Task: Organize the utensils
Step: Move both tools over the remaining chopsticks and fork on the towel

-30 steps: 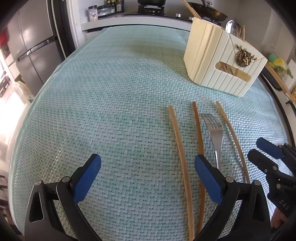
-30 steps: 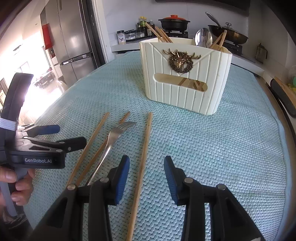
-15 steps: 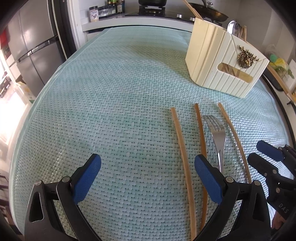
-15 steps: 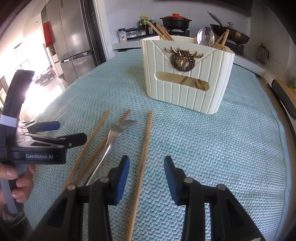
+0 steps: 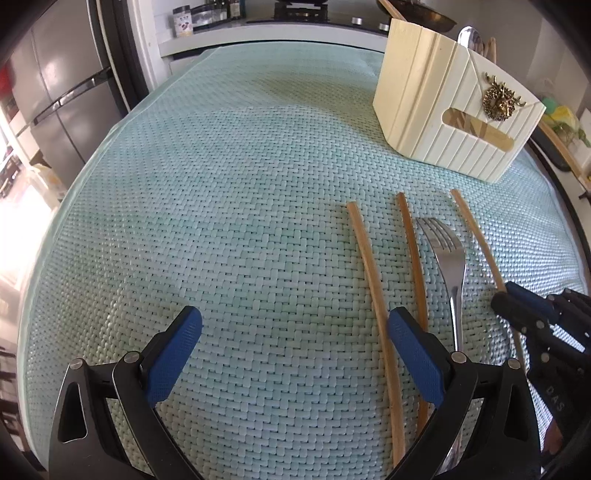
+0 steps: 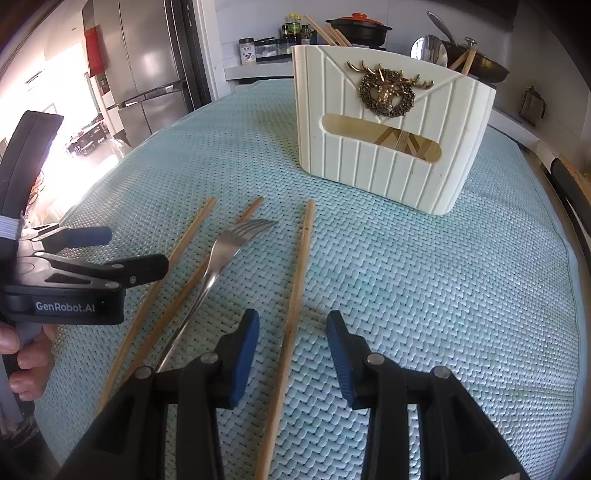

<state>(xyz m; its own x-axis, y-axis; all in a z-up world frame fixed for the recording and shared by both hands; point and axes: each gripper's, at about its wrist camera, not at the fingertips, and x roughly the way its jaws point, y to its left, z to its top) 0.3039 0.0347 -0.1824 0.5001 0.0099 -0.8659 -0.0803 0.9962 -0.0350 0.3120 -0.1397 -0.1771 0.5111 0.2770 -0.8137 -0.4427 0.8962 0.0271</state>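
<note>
Two grippers hang low over the near end of the table. The left gripper (image 5: pixel 295 321) stands wide open with nothing between its blue ribbed pads, held by a hand (image 6: pixel 26 365) at the edge. The right gripper (image 6: pixel 291 325) straddles the rightmost chopstick (image 6: pixel 301 266); its jaws have just been closing on that stick. From its own camera a strip of mat shows on each side of the stick, and I cannot see the pads pressing it.

Three loose chopsticks lie on the mat in all, slim, square-ended and pale brown like bamboo, pointing roughly towards the far end. The left chopstick (image 6: pixel 184 243) lies apart; the middle chopstick (image 6: pixel 251 208) runs just beside the fork (image 6: pixel 229 247) and looks to touch its handle. The fork is polished steel with four tines, lying flat between the middle and rightmost sticks.

The mat (image 6: pixel 443 277) is pale green, woven in a coarse herringbone.

Further on stands the holder (image 6: pixel 369 166), cream and ribbed, with rounded corners, a long slot and a brassy stag's head in a wreath (image 6: pixel 388 92). More chopsticks (image 6: pixel 325 31) and a steel spoon (image 6: pixel 430 50) stick out of its top.

Beyond are a steel fridge (image 6: pixel 147 74) and a black pot (image 6: pixel 358 26) with a red lid.
</note>
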